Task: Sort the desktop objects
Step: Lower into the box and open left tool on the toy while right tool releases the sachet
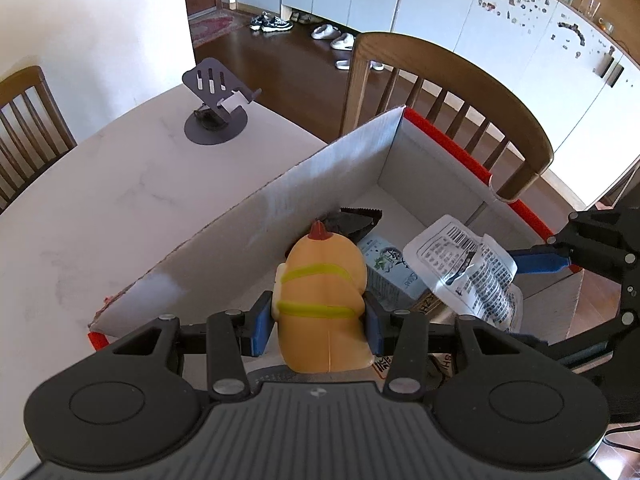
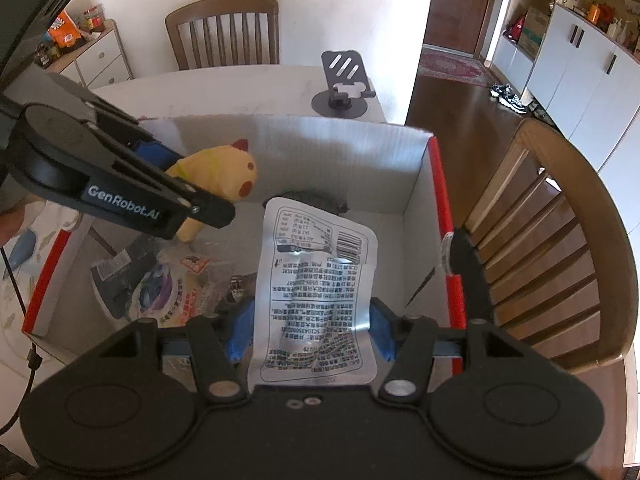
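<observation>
At lower centre, the left gripper clamps a yellow chick toy and the right gripper clamps a silver snack packet, both over the cardboard box.

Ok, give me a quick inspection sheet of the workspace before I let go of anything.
Surface: pale marbled table, mostly bare beside the box.
Job's things: open white cardboard box with red edges; yellow plush chick toy and silver printed foil packet both held over the box.
Clutter: printed packages and a dark clip-like thing in the box; dark metal phone stand on the table.
Grippers: left gripper shut on the toy; right gripper shut on the packet.
Cables: thin black cable at the left edge of the right wrist view.
Surroundings: wooden chairs, white cabinets, shoes on a dark floor.
</observation>
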Demonstrator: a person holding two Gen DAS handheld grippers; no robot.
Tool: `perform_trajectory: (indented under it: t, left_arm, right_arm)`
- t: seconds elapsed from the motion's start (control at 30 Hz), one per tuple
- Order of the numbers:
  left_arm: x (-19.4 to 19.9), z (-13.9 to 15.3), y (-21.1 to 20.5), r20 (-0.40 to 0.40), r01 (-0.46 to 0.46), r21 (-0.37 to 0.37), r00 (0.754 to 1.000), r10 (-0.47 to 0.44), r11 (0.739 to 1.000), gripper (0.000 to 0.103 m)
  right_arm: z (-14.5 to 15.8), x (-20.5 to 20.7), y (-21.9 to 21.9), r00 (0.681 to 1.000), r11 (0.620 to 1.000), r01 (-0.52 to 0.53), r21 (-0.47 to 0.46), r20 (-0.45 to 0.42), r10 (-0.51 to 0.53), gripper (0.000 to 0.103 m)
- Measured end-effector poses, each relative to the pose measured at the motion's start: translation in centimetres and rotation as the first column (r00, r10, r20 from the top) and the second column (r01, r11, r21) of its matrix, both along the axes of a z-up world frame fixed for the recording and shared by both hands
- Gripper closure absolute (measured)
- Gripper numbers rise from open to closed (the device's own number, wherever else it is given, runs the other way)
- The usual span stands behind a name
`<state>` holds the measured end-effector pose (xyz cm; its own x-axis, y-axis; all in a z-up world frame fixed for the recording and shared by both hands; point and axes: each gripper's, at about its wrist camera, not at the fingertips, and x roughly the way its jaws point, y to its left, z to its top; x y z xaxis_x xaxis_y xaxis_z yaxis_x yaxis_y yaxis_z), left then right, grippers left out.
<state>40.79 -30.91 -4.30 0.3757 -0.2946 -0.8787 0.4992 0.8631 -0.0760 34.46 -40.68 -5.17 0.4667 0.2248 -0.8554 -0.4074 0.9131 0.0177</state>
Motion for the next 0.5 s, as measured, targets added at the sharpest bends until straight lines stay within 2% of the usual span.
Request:
perform_trajectory:
  t: [0.33,0.5]
  left_arm:
    - [1.0,-1.5,-0.7,-0.069,0.022,0.021,0.997,-0.021,1.000,0.058]
    - [1.0,-1.9,-0.6,-0.077,0.019,0.022,0.997,-0.018,1.000,0.056]
  right_arm:
    - [-1.2,0.5,0.7,0.999,1.000,-0.009,-0.020,-0.034,0.008,0.045]
    - [-1.3,0.7,0.7,0.999,1.000,-0.011,-0.017,-0.034,0.010,0.044]
